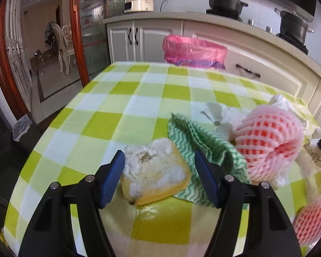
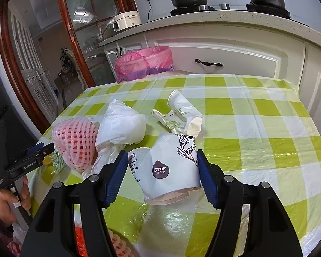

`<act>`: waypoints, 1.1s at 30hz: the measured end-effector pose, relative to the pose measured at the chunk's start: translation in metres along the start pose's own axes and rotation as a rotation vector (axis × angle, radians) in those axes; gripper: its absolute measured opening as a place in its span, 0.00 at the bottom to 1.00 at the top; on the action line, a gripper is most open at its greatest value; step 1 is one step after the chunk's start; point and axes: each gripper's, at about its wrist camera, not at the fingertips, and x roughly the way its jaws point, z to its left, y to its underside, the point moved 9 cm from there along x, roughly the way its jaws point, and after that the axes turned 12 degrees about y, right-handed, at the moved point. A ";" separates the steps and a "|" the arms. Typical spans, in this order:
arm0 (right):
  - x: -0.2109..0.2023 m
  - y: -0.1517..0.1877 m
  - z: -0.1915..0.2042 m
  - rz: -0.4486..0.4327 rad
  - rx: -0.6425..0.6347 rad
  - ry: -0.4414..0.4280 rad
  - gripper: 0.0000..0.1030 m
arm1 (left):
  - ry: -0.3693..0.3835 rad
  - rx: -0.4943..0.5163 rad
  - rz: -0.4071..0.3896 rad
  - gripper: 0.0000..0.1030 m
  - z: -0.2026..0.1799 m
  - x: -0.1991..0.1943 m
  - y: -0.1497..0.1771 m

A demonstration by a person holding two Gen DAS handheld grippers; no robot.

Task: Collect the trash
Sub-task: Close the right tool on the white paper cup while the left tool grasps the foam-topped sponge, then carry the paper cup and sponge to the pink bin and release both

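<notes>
My left gripper (image 1: 159,158) is open with its jaws on either side of a dirty yellow sponge (image 1: 158,173) that lies on the checked tablecloth (image 1: 109,120). A green wavy cloth (image 1: 203,141) lies beside it, next to a pink foam fruit net (image 1: 269,141) and a white plastic bag (image 1: 224,115). My right gripper (image 2: 160,158) is open around a crushed white paper cup (image 2: 171,169) with an OTOR logo. A second crushed cup (image 2: 182,113), a white bag (image 2: 122,126) and the pink net (image 2: 77,141) lie beyond. A bin with a pink liner (image 1: 194,51) stands past the far table edge, also seen in the right wrist view (image 2: 143,62).
Another foam net (image 1: 310,220) lies at the near right edge. The left gripper body (image 2: 25,162) and the hand holding it show at the left of the right wrist view. White cabinets (image 2: 235,49) with pots on the counter stand behind; a glass door (image 1: 92,32) is to the left.
</notes>
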 end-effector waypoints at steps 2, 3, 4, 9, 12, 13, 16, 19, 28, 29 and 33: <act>-0.001 0.000 0.000 -0.001 0.003 0.001 0.60 | 0.003 0.012 -0.012 0.55 -0.001 -0.001 -0.002; -0.001 0.000 0.000 -0.002 0.006 0.001 0.60 | 0.007 0.022 -0.014 0.43 -0.003 -0.001 -0.002; -0.001 -0.001 0.000 -0.002 0.007 0.002 0.60 | 0.010 0.038 -0.019 0.38 -0.005 -0.002 -0.002; -0.005 -0.003 0.002 -0.017 0.012 -0.002 0.60 | -0.002 0.078 -0.058 0.14 -0.012 -0.015 0.000; -0.007 -0.005 0.002 -0.023 0.009 -0.005 0.60 | 0.010 0.073 -0.074 0.13 -0.013 -0.022 0.002; -0.008 -0.006 0.002 -0.024 0.010 -0.006 0.60 | 0.014 0.064 -0.078 0.14 -0.012 -0.024 0.003; -0.009 -0.005 0.002 -0.025 0.013 -0.006 0.60 | 0.024 0.019 -0.089 0.49 -0.005 -0.028 0.004; -0.008 -0.005 0.002 -0.023 0.015 -0.009 0.60 | 0.005 -0.034 -0.104 0.67 0.007 -0.030 0.001; -0.003 -0.005 0.000 -0.015 0.026 -0.012 0.60 | 0.010 -0.043 0.004 0.67 0.010 -0.005 0.007; -0.002 -0.005 0.001 -0.014 0.025 -0.012 0.60 | 0.012 -0.045 0.005 0.67 0.011 -0.005 0.008; -0.003 -0.005 0.003 -0.016 0.024 -0.016 0.60 | 0.015 -0.045 0.003 0.54 0.012 -0.004 0.008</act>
